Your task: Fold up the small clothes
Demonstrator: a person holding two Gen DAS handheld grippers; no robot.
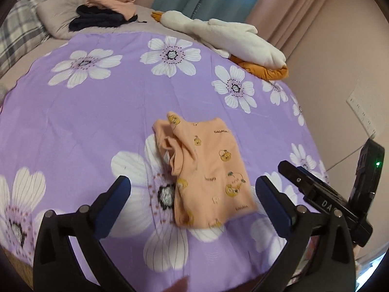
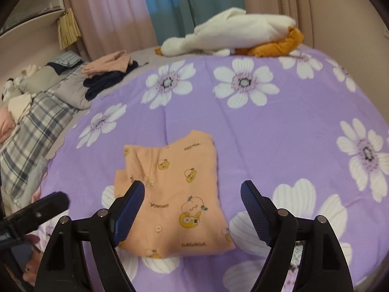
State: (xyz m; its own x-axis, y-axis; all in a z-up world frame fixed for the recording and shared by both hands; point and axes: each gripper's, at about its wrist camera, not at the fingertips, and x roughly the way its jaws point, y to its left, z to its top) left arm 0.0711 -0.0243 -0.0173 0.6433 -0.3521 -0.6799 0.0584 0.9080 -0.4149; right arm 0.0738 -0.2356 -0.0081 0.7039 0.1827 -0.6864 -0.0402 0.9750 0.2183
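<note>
Holding both grippers, left point(image 1: 193, 189) and right point(image 2: 192, 194), released above the folded shirt point(image 2: 175, 194) at frame centre, I would press creases flat.

Place: I'm looking at a home bedroom | Bed: purple flowered bedspread point(image 1: 97, 121) covering most of what I see | Bedding: plaid quilt point(image 2: 36, 131) and grey pillow point(image 1: 56, 17) at the far end | Window side: pink and blue curtains point(image 2: 145, 7) | Extras: white plush goose point(image 1: 218, 34), pile of folded clothes point(image 1: 107, 9)
</note>
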